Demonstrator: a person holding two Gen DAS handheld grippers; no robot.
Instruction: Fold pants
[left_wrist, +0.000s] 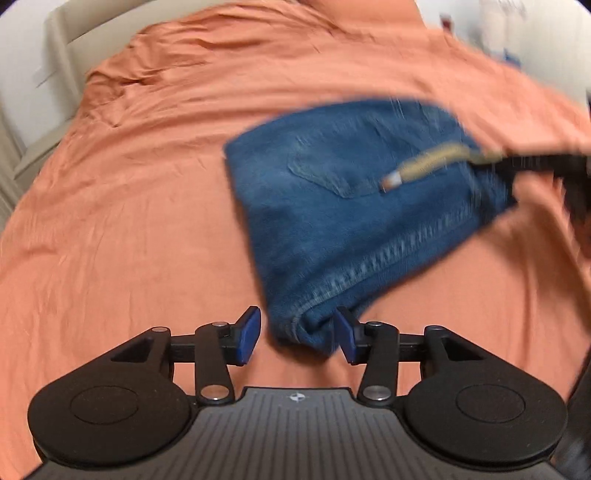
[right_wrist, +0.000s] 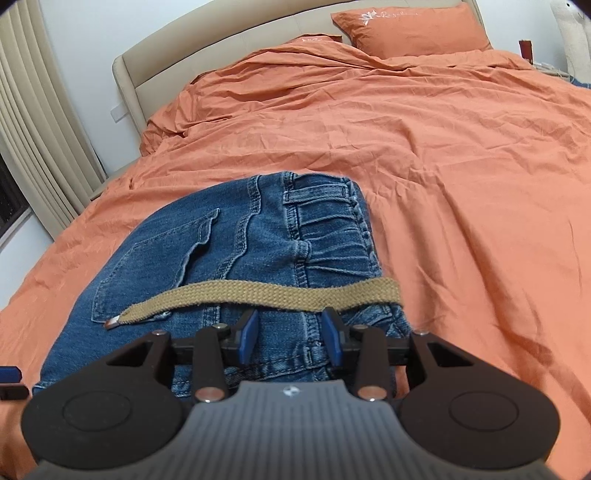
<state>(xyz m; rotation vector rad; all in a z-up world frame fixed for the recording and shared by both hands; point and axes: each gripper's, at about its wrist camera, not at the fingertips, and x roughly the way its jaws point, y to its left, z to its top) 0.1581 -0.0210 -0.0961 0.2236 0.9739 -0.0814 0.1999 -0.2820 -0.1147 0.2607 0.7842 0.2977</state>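
Though nearly done, jeans folded compact on orange duvet; left gripper spread around corner, right gripper spread over waistband; tan belt loose ahead.

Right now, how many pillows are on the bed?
2: one orange pillow at the headboard's right end, a second pillow left of it, mostly buried by the duvet. Others may be hidden.

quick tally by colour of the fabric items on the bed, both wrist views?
Blue: 1, the folded jeans
Tan: 1, the woven belt lying across the jeans
Orange: 3, the duvet and 2 pillows, the second mostly hidden behind the duvet
Total: 5
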